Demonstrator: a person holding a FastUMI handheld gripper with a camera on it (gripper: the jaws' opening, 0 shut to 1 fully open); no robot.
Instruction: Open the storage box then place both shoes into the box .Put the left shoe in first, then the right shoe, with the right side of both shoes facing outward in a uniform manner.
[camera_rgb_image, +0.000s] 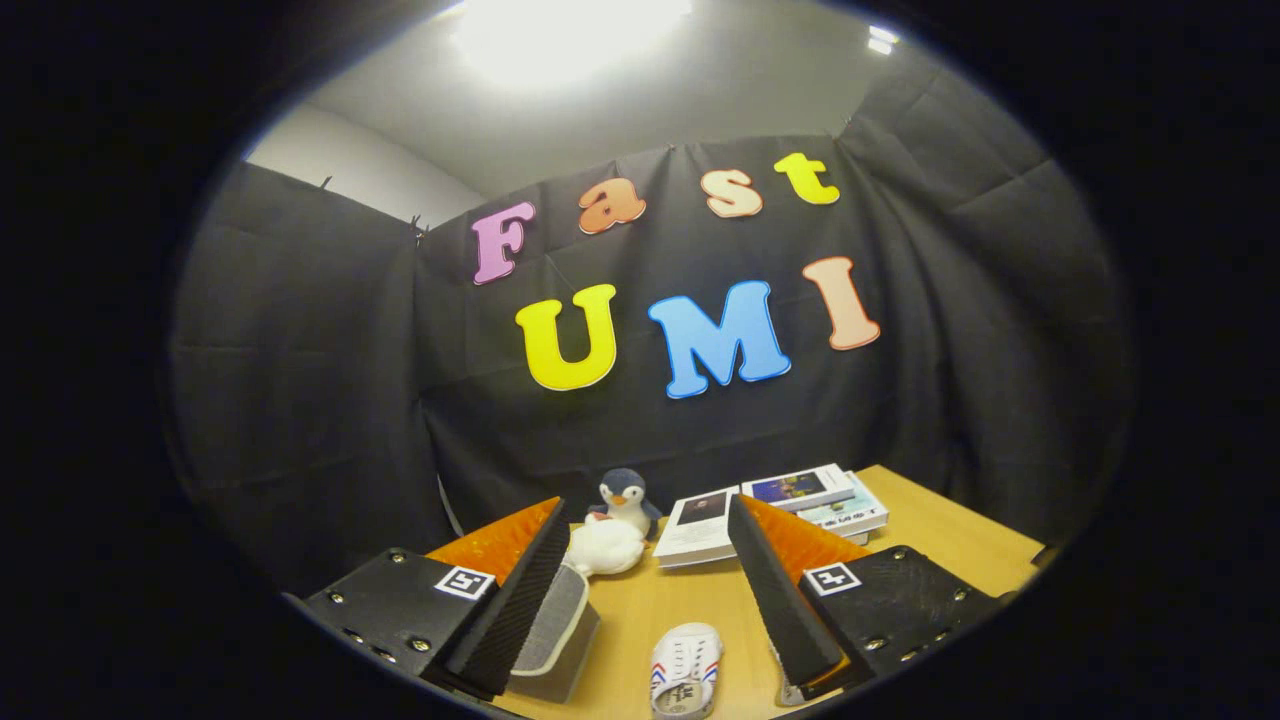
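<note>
We look along the tool (650, 590) toward the black cloth wall (300, 400) of the booth, which closes off the far side and wraps round to left and right; above it we see a pale ceiling with a bright lamp (565, 30).

Below the wall lies the wooden desk (950, 540), running from the near side out to the foot of the cloth. At the far right part of it we see a stack of books (770, 515), some lying flat and overlapping, the stack just beyond the tool's right finger. To the left of the books sits a small plush penguin (627, 500), upright and facing us, and touching its near side is a white soft toy (605, 548), which rests on the desk just beside the far end of the left finger.

The tool's two fingers stand well apart, with bare desk between them and nothing held. Near the left finger, partly hidden by it, we see a grey storage box (560, 640) with a pale rim; we cannot tell from here whether its lid is open.

On the desk between the fingers, at the near side and closer to the right finger, lies one white shoe (685, 672) with red and blue stripes on its sides, seen from above. It touches neither finger and lies apart from the box, out on the bare wood. We cannot tell whether it is the left or the right shoe.
</note>
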